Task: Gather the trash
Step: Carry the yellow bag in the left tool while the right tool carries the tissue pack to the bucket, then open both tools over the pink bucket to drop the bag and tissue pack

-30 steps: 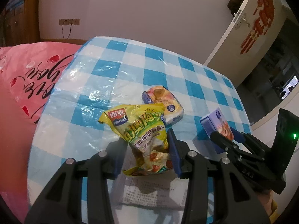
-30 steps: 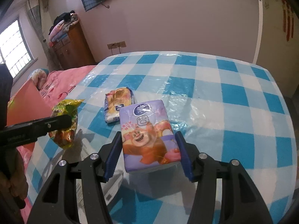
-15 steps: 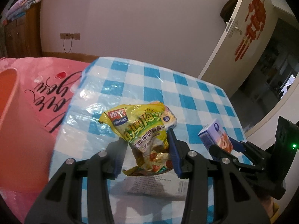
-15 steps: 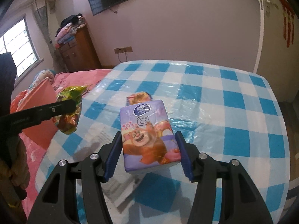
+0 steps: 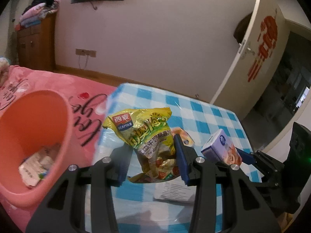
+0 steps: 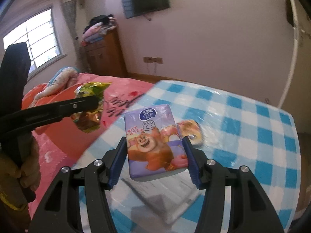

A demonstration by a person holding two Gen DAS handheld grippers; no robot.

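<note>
My left gripper (image 5: pixel 151 161) is shut on a crumpled yellow-green snack bag (image 5: pixel 147 134), held up off the table. Beside and below it to the left sits an orange basin (image 5: pixel 38 120) with paper scraps inside. In the right wrist view my right gripper (image 6: pixel 155 155) is shut on a purple tissue pack with a cartoon bear (image 6: pixel 151 136), also lifted clear. That pack (image 5: pixel 221 147) shows at the right of the left wrist view. The snack bag (image 6: pixel 91 91) in the left gripper's finger (image 6: pixel 83 103) shows at the left of the right wrist view.
A small orange-and-white snack wrapper (image 6: pixel 191 131) and a printed paper sheet (image 5: pixel 175 192) lie on the blue-checked table (image 5: pixel 204 112). A pink bedspread (image 5: pixel 58 83) adjoins the table's left edge. A gloved hand (image 6: pixel 29 167) holds the left gripper. A door stands at the right.
Both grippers rose and swung left, carrying the snack bag and the tissue pack. The orange basin came into the left wrist view. The wrapper and sheet stayed on the table.
</note>
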